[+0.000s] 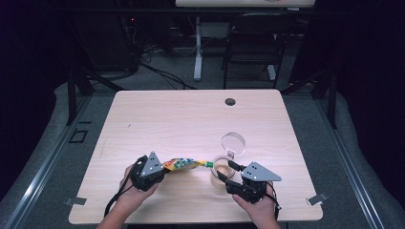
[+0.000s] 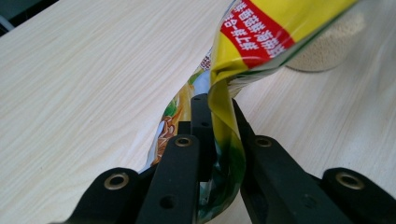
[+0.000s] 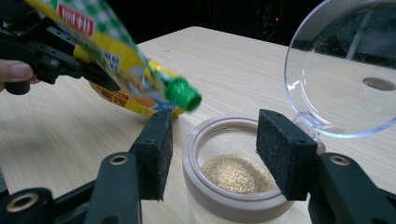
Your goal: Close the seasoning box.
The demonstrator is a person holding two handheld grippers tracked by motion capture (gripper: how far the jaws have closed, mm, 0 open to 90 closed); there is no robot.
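My left gripper point(image 1: 165, 168) point(image 2: 217, 107) is shut on the bottom edge of a yellow pouch point(image 1: 184, 164) point(image 2: 261, 28) point(image 3: 116, 60) with a red label. The pouch hangs level above the table, and its green screw cap point(image 1: 209, 164) point(image 3: 183, 94) points at a small clear jar point(image 1: 217, 167) point(image 3: 233, 203) point(image 2: 327, 51). Tan granules point(image 3: 238, 173) lie in the jar. Its clear round lid point(image 1: 233, 142) point(image 3: 345, 70) stands flipped open behind it. My right gripper point(image 1: 228, 171) point(image 3: 220, 144) is open with the jar between its jaws, and a small gap shows at the left pad point(image 3: 156, 154).
The light wooden table point(image 1: 191, 119) has a round cable hole point(image 1: 230, 101) near its far edge. A dark chair point(image 1: 253, 43) and a table leg stand beyond it. Both hands work close to the front edge.
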